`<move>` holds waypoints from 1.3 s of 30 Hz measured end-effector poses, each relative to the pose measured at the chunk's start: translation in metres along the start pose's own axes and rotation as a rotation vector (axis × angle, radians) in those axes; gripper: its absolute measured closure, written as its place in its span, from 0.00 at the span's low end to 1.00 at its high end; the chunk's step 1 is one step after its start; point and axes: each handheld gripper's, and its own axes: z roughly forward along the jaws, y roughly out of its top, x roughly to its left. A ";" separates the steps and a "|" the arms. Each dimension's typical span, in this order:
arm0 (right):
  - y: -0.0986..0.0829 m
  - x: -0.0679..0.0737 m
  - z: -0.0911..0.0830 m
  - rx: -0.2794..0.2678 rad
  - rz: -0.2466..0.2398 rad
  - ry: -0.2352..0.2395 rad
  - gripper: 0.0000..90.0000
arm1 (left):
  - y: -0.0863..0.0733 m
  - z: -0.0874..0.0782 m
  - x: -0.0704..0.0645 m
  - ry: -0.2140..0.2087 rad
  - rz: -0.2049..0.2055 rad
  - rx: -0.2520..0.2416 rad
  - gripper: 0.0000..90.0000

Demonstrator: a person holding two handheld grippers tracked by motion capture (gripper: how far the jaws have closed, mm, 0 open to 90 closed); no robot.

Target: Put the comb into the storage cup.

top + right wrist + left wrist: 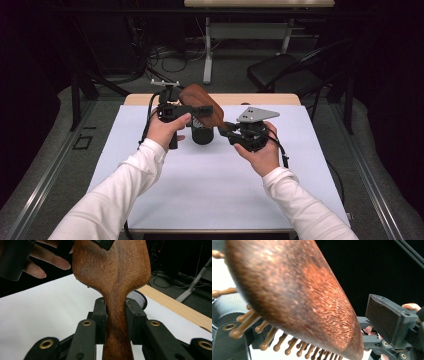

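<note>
I have the wooden hairbrush (202,107) held up off the white surface (210,180), just above centre in the high view. My right tongs (116,315) are clamped on its narrow handle, one jaw pressed against each side, as the right gripper view shows at centre frame. My left tongs (192,111) sit at the brush head. A dark jaw crosses the wooden back in the top of the right gripper view, but I cannot tell from the pictures whether that pair is closed on the head or merely resting against it. In the left gripper view the brush back runs from upper left to lower centre, with its ball-tipped bristles (274,342) pointing down.

A black mesh cup (202,134) stands on the surface just below the brush. I judge the pick-up done and the brush in mid-transfer between the tongs, with placement into the cup left.

I can read no brand, label or writing on anything.
</note>
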 end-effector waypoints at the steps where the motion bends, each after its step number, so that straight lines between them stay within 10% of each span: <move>1: 0.000 0.000 0.000 -0.002 -0.003 -0.004 0.80 | 0.000 0.000 0.000 -0.003 -0.003 0.000 0.17; 39: -0.006 0.004 0.003 -0.004 -0.014 -0.014 0.80 | 0.002 -0.007 0.004 -0.022 -0.076 -0.013 0.39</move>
